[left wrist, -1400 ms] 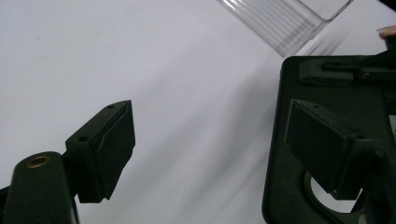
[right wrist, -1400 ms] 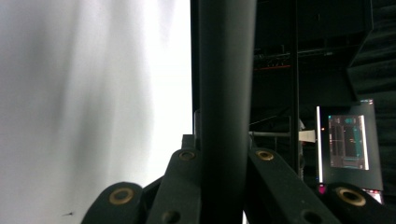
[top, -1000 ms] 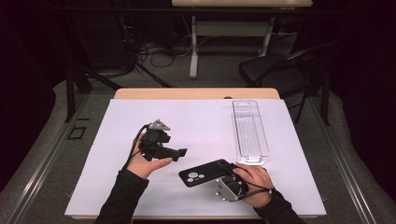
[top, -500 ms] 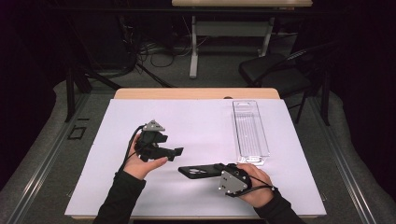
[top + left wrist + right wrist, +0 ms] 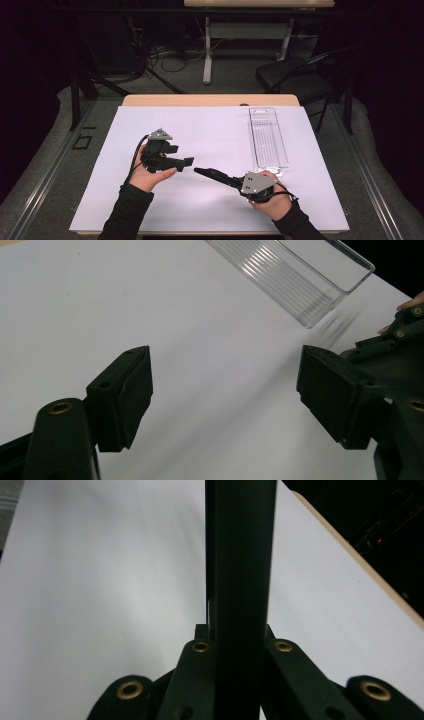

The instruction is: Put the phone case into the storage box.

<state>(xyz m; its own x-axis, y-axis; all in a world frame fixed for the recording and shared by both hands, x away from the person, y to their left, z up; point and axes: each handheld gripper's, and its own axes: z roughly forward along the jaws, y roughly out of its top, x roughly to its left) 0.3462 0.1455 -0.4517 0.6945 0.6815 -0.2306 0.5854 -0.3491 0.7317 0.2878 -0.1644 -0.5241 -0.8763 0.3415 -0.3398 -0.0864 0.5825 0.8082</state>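
Gripping a black phone case (image 5: 216, 175) edge-on, the right gripper (image 5: 235, 181) has its jaws clamped on the case's end, holding it just above the white table cover (image 5: 210, 130) with the free end pointing at the left gripper (image 5: 184, 162), probably for a handover. The left gripper's jaws have just been closing a little, yet stand wide apart around nothing. The left gripper view shows the gap between its pads (image 5: 125, 395) and the clear plastic tray (image 5: 300, 280) beyond; the right gripper view shows the case (image 5: 241, 580) as a thin dark slab pinched between its jaws.
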